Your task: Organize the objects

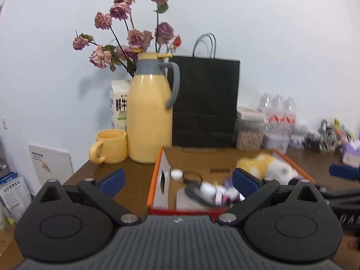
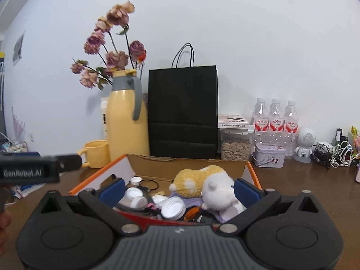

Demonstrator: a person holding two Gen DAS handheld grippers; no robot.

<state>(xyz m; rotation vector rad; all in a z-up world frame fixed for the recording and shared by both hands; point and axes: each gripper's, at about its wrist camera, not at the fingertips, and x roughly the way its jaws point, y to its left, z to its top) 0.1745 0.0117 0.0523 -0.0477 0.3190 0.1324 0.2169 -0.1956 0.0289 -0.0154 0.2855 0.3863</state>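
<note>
resting on the brown table point(image 2: 292, 180), the open cardboard box point(image 2: 253, 171) with orange edges sits just in front of the black paper bag point(image 2: 182, 112) and to the right of the yellow jug point(image 2: 126, 121) and yellow mug point(image 2: 96, 153). inside the box lie a yellow and white plush toy point(image 2: 202, 184), several white bottle caps point(image 2: 173, 207) and a black cable point(image 2: 148, 183), packed close together. left gripper point(image 1: 178, 181): jaws spread wide, nothing between them, held over the near left edge of the box. right gripper point(image 2: 178, 190): jaws spread wide, nothing gripped, held over the near edge with the plush toy and caps between the blue pads point(image 2: 244, 190). three water bottles point(image 2: 275, 121), a seed jar point(image 2: 235, 149) and a small tin point(image 2: 268, 156) stand against the wall to the right of the bag.
</note>
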